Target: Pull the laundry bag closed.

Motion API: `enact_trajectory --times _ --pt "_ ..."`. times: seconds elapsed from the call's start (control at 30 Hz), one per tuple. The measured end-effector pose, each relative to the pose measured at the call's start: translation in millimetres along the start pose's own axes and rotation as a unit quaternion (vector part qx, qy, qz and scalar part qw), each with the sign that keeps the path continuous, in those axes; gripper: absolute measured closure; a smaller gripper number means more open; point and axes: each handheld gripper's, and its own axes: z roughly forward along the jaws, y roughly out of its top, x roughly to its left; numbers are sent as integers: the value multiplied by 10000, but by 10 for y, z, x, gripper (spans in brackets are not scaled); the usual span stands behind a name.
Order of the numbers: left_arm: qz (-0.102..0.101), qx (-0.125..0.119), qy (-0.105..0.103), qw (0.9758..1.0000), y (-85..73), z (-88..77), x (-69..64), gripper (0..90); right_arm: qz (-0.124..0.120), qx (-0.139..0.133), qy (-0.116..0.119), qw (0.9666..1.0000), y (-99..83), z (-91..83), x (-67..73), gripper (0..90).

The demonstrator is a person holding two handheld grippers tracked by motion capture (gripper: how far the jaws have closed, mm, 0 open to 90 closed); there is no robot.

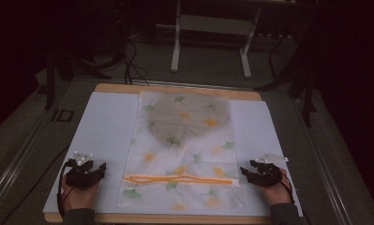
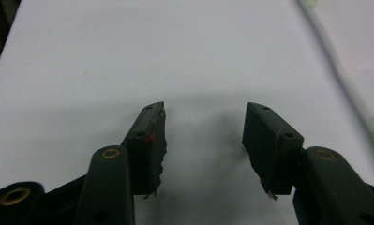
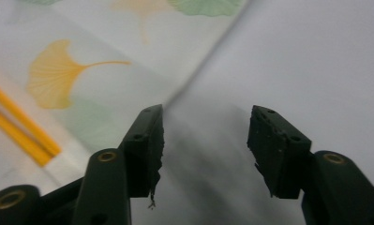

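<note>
Right now the bag (image 1: 182,150), a see-through pouch printed with green and yellow leaves, lies flat in the middle of the white sheet (image 1: 105,126) on the counter (image 1: 175,88). Its orange zipper (image 1: 180,179) runs across near the person's edge. Something grey and round shows through its far half. The left tongs (image 1: 101,168) rest on the sheet just beside the bag's left edge, wide open and holding nothing. The right tongs (image 1: 244,172) are near the zipper's right end, also wide open and empty.
</note>
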Motion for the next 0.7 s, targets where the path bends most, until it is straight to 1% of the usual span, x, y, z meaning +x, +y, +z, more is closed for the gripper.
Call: enact_trajectory --times 0.03,0.13,0.2,0.33,0.4,0.47,0.5,0.53,0.6,0.63,0.7 --pt "28 -13 -86 10000 0 -15 7 496 -51 10 59 10000 11 5 22 471" --pt "62 -93 -178 9998 7 -46 19 502 -149 46 145 9998 40 11 75 466" --pt "91 -128 -273 9995 12 -67 30 536 -205 61 123 9997 59 13 104 464" --pt "280 -84 -441 9986 11 -88 30 576 -265 70 202 9994 91 5 157 470" --pt "321 -62 -481 9983 18 -94 21 607 -299 45 226 9993 95 -4 186 471" --pt "375 -57 -523 9979 22 -102 11 610 -313 74 277 9991 95 -9 215 478" --pt "377 -48 -566 9977 22 -104 8 610 -309 69 290 9991 99 -9 226 481" --pt "380 -54 -589 9975 22 -106 7 607 -342 62 382 9987 113 -8 241 503" --pt "411 -66 -601 9973 26 -117 9 607 -377 46 459 9982 144 -12 262 515" --pt "402 -82 -630 9972 25 -121 14 604 -411 29 533 9977 168 -13 275 517" --pt "369 -129 -704 9968 16 -127 24 603 -501 28 589 9970 210 -10 306 527"
